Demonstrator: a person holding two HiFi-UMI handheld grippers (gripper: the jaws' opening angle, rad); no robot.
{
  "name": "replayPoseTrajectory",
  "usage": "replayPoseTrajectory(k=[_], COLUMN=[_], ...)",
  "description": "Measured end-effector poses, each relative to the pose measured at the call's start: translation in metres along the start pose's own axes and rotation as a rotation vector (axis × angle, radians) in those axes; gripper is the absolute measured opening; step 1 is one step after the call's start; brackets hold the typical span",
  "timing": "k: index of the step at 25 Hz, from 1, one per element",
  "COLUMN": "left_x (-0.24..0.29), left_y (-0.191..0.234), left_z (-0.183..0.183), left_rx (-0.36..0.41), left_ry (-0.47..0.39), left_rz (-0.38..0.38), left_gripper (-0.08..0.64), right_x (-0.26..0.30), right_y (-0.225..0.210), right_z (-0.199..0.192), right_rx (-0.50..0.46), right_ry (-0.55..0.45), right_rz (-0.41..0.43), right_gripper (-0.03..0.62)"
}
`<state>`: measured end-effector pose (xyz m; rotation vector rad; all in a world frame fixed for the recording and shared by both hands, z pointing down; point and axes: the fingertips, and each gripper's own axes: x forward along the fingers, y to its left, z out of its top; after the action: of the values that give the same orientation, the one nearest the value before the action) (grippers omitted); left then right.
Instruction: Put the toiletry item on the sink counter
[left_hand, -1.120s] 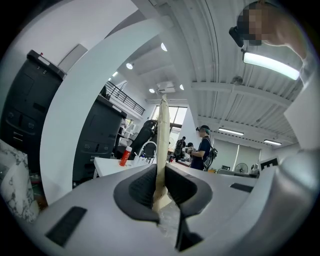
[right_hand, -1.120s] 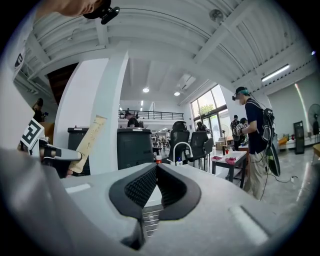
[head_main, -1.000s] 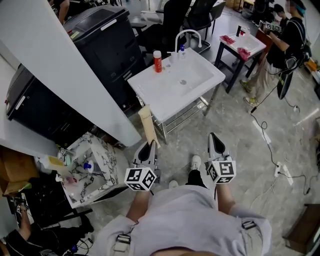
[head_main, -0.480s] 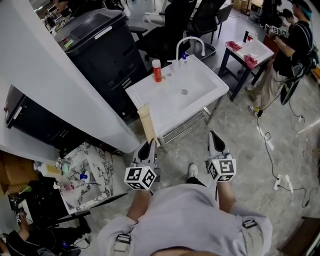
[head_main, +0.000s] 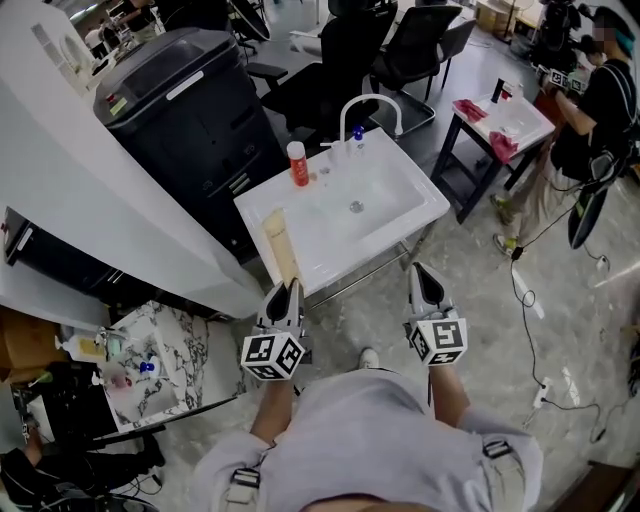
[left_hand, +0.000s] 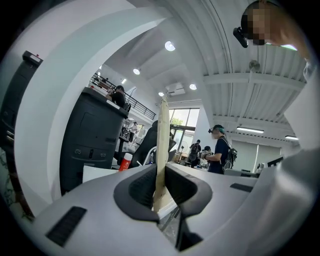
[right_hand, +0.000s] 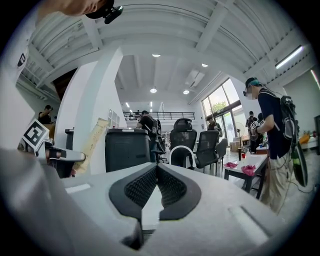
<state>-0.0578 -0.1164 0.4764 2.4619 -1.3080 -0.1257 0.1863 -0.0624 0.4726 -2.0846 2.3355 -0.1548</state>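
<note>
Looking down from the head camera: both grippers are held out in front of the person, side by side and apart
Left gripper (head_main: 284, 295): jaws clamped on the lower end of a tan tube (head_main: 281, 245)
Tube: held in the air, not resting on anything; its top end overlaps the near left edge of the sink counter (head_main: 425, 203) in this view
Right gripper (head_main: 422, 275): over the floor, near the counter's front edge
Sink counter: white, with a basin in the middle and a curved faucet (head_main: 366, 98) at the far edge
On the counter: a red bottle (head_main: 297, 163) at the far left corner and a small blue-capped bottle (head_main: 357, 135) beside the faucet
Beyond the counter: a black cabinet (head_main: 190, 110) to the left and office chairs (head_main: 405, 45) behind
To the right: a small table (head_main: 505, 115) with pink cloths on it, and a person (head_main: 605, 110) standing beside it
Lower left: a marbled basin (head_main: 155, 365) with small items in it
Left gripper view: the tube is seen edge-on, rising straight up from between the two pads, which press on it from both sides; the red bottle and the black cabinet show to the left
Right gripper view: pads meet with nothing between them; the tube shows at the left, leaning a little above the left gripper, with the faucet and chairs straight ahead
</note>
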Motion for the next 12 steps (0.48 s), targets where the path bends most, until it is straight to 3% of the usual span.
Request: replayPoseTrajectory(k=[5, 12], left_x=[0.033, 0.048], left_y=[-0.025, -0.031], left_z=[0.004, 0.002], left_rx=[-0.011, 0.003], left_ry=[-0.026, 0.005], left_rz=[0.011, 0.034], left_gripper=[0.046, 0.046], right_x=[0.013, 0.031], right_y=[-0.033, -0.05], right_z=[0.003, 0.002], right_rx=[0.0, 0.03], right_ry=[0.012, 0.007], right_rz=[0.035, 0.052], right_gripper=[0.005, 0.005])
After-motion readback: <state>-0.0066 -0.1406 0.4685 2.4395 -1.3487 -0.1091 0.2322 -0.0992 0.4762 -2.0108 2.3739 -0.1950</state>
